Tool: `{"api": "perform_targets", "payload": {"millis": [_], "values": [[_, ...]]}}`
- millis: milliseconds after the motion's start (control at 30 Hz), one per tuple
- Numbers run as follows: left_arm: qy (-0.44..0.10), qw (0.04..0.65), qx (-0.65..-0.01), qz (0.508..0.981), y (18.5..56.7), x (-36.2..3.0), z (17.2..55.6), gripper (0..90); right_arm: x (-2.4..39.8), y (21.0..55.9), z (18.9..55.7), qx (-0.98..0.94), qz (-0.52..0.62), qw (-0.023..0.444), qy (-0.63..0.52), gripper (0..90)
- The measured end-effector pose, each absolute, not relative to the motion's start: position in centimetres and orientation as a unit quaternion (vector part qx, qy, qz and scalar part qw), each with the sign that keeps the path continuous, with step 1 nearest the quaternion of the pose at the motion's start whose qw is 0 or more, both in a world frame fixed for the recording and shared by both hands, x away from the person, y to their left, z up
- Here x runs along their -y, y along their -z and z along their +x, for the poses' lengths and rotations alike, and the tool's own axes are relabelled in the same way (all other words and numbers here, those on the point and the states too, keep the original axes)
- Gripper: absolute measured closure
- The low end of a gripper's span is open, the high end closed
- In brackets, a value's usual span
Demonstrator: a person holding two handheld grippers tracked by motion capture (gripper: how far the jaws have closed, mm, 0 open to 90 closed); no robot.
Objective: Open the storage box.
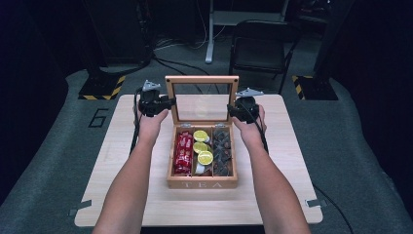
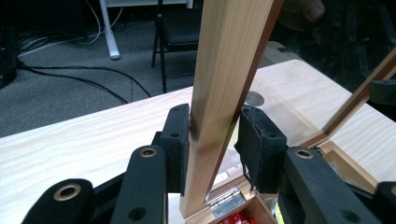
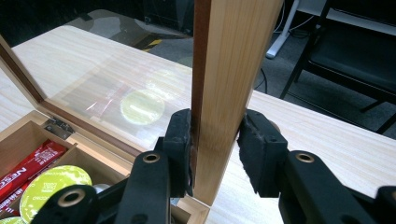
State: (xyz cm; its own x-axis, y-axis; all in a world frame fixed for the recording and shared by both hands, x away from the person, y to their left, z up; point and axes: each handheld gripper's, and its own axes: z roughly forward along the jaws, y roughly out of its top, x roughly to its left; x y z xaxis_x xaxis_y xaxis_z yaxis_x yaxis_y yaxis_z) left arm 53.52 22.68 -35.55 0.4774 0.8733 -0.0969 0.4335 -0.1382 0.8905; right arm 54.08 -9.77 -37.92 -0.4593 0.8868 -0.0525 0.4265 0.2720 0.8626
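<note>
The glass lid (image 1: 201,100) of the wooden tea box (image 1: 202,183) is held upright at mid-counter (image 1: 122,195), its side rails clenched between the left tongs (image 1: 168,102) and the right tongs (image 1: 233,110), hinges at the rear.

Bare forearms, black left gripper (image 1: 165,103) and right gripper (image 1: 233,111), grey three-cornered plates, trailing black cables

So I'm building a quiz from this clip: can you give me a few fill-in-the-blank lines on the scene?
1. The wooden tea box has ____ compartments.
2. Its glass lid stands ____.
3. The left gripper and right gripper each clamp a side ____ of the lid.
4. The red packets lie in the ____ compartment in the high view.

Missing words: three; open; rail; left
</note>
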Motion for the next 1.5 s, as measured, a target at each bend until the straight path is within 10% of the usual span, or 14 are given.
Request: {"api": "perform_targets", "payload": {"millis": [1500], "values": [[-0.19,0.482,-0.445,0.73,36.6,-24.0,51.9,55.8,9.1,37.9,56.5,-0.737,0.476,0.27,-0.396,63.3]]}}
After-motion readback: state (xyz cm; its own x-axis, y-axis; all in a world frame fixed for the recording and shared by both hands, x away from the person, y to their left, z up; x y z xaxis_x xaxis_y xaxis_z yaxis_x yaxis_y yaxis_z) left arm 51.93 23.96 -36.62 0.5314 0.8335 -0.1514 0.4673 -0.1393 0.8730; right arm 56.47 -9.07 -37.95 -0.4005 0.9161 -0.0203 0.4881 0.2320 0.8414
